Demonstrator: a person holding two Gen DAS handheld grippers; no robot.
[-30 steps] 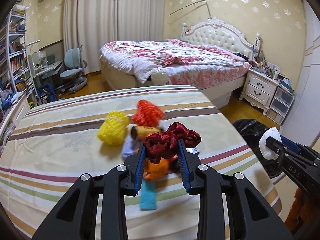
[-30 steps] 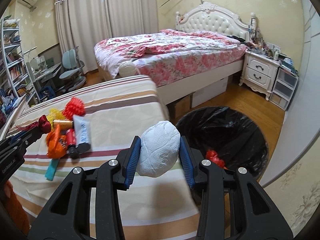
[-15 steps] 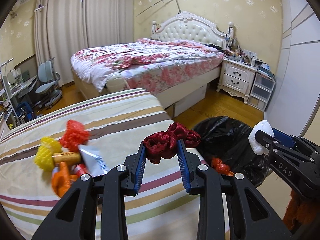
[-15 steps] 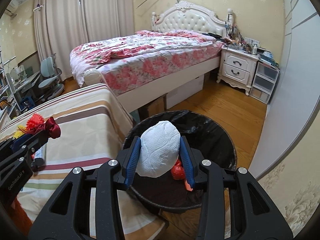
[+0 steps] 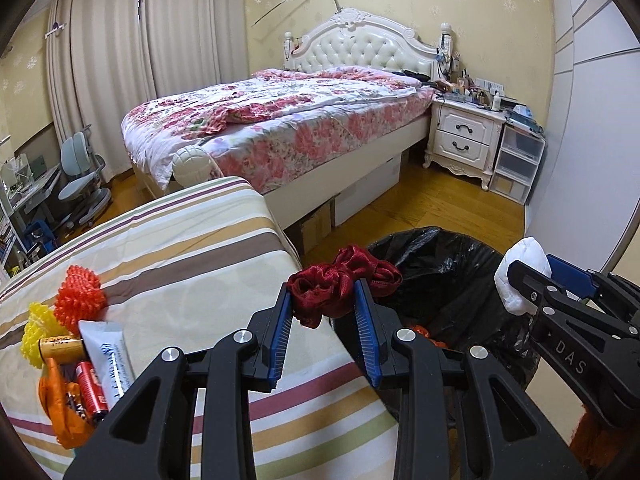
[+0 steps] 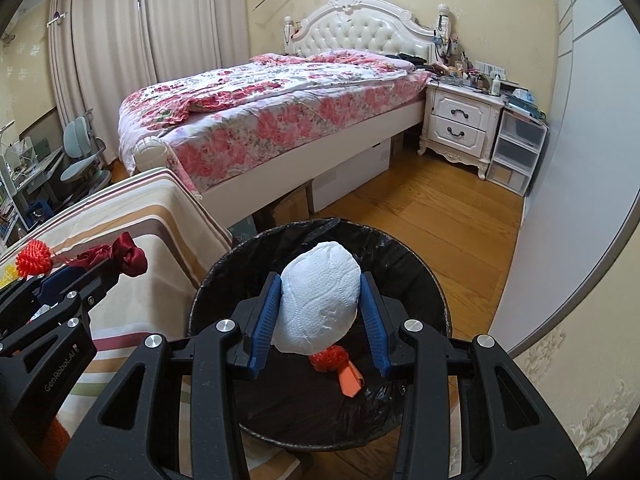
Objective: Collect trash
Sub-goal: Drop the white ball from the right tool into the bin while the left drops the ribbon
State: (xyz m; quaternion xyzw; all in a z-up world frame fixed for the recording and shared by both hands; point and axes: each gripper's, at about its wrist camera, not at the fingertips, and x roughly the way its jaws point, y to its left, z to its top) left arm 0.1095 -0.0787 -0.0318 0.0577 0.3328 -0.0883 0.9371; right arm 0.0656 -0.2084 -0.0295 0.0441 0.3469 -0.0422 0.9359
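My left gripper (image 5: pixel 322 300) is shut on a dark red fabric scrunchie (image 5: pixel 340 282), held over the table's right edge beside the black-lined trash bin (image 5: pixel 448 264). My right gripper (image 6: pixel 318 308) holds a white crumpled tissue wad (image 6: pixel 318 304) above the bin's opening (image 6: pixel 420 268); its pads look slightly parted from the wad. Red and orange trash (image 6: pixel 340 364) lies in the bin. On the striped table (image 5: pixel 180 264) at left lie an orange spiky ball (image 5: pixel 80 298), a yellow spiky ball (image 5: pixel 34 332), a white tube (image 5: pixel 106 356), batteries (image 5: pixel 90 384) and an orange wrapper (image 5: pixel 56 408).
A bed with a floral cover (image 5: pixel 280 120) stands behind the table. A white nightstand (image 5: pixel 464 136) and plastic drawers (image 5: pixel 516 164) are at the right wall. Wooden floor (image 6: pixel 440 216) lies around the bin. A desk chair (image 5: pixel 80 176) stands at far left.
Both grippers swung right from the table to the bin. The right gripper now hangs over the bin's opening and its pads have parted a little from the tissue wad.
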